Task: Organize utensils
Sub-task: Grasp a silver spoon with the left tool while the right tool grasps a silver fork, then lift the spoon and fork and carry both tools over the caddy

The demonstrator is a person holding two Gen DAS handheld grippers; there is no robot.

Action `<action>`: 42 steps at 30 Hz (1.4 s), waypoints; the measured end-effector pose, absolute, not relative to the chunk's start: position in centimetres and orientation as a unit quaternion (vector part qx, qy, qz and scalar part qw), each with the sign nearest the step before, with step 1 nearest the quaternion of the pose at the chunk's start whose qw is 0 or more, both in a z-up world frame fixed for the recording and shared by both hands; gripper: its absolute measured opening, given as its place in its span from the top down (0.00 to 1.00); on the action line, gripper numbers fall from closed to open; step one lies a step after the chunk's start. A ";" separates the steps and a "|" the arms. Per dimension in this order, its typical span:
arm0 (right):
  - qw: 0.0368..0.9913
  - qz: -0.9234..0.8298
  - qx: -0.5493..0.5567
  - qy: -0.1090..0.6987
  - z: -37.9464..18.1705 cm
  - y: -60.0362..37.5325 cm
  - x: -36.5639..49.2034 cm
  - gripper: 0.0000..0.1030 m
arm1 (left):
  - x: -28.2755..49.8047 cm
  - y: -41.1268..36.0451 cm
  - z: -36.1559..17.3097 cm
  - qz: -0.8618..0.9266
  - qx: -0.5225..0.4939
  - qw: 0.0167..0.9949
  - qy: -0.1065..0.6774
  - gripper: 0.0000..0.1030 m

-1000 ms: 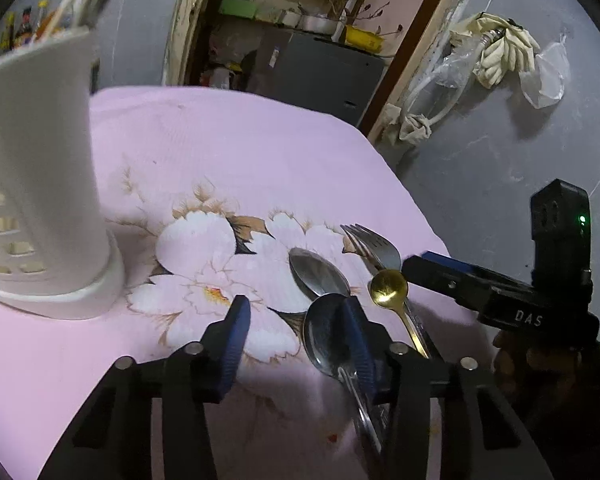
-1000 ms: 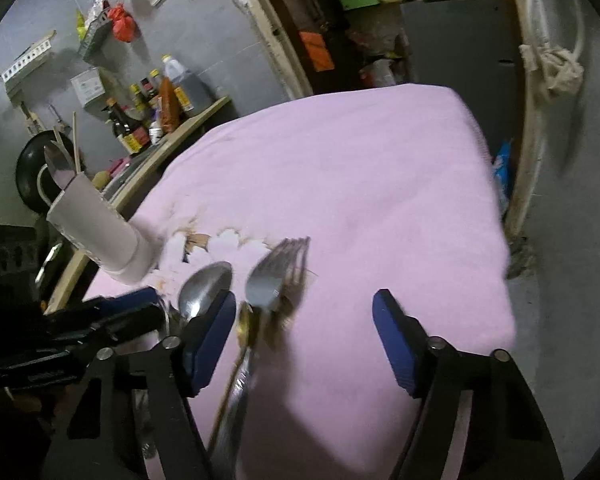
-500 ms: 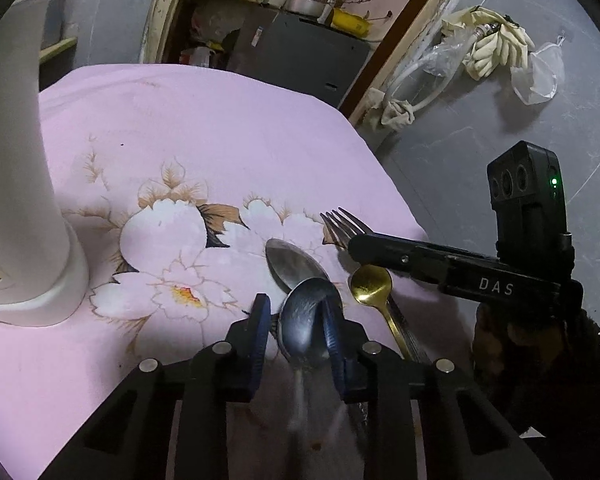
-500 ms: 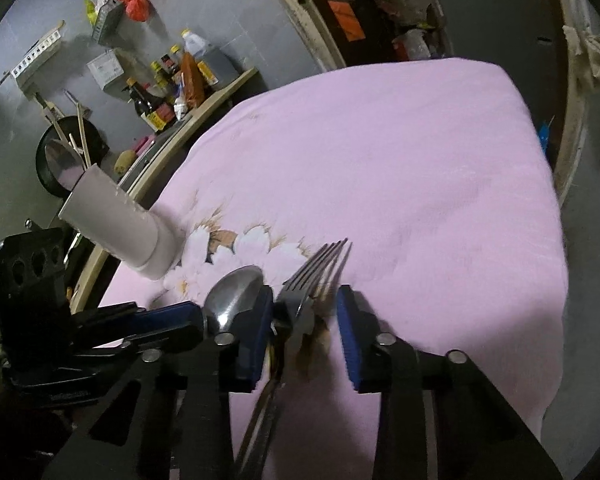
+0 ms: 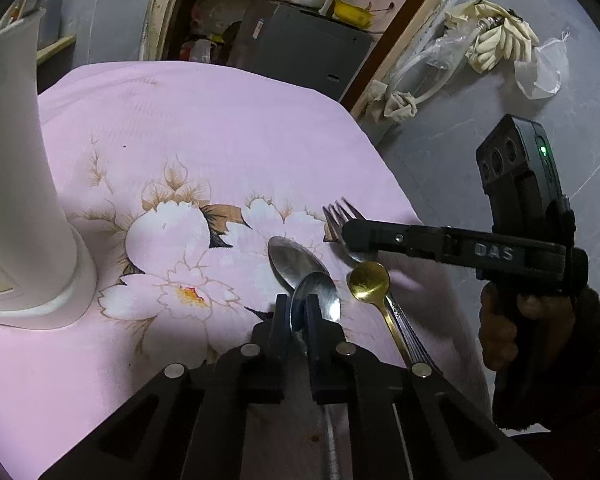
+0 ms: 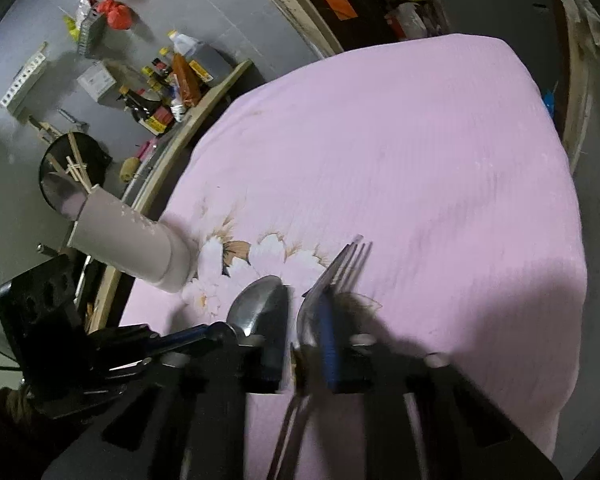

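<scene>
Our left gripper [image 5: 299,312] has just been closing and now clamps a spoon [image 5: 319,294] on the pink cloth [image 5: 220,120]. Our right gripper [image 6: 300,344] has just been closing too, clamped on the fork [image 6: 340,268]. The gold spoon [image 5: 368,282] lies between them; the white holder [image 5: 16,200] stands left.

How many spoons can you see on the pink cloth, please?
3: one spoon in the left gripper, another spoon behind it, a gold spoon beside the fork.

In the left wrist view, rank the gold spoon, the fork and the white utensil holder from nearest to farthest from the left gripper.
1. Gold spoon, just right of the left gripper.
2. Fork, farther ahead on the right, under the right gripper.
3. White utensil holder, far left on the cloth.
</scene>
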State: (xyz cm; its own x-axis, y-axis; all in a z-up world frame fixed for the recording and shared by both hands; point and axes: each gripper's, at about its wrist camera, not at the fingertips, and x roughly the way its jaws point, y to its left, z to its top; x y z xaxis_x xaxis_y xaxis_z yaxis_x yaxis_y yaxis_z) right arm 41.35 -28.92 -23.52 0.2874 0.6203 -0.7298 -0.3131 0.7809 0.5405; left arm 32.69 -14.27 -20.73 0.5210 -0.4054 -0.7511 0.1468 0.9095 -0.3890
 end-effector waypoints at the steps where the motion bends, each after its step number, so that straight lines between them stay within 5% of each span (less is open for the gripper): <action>1: 0.790 0.295 0.153 0.515 -23.3 -28.9 41.3 0.93 | 32.6 -14.3 -20.6 -0.160 -0.139 0.861 0.463 0.94; 15: 0.844 0.258 0.174 0.437 -18.3 -30.3 36.7 0.97 | 28.6 -12.3 -17.6 -0.098 -0.134 0.892 0.421 0.98; 42: 0.940 0.221 0.126 0.227 -1.1 -21.6 26.1 0.98 | 24.4 0.5 -2.4 -0.028 -0.148 0.959 0.238 0.98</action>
State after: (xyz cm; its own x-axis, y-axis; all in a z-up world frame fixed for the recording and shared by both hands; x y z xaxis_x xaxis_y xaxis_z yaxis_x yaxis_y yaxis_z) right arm 26.09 -21.61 -1.10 0.7992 0.4735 -0.3701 -0.3589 0.8700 0.3381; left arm 24.39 0.55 -2.42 0.8853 -0.1239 -0.4483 -0.0172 0.9544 -0.2979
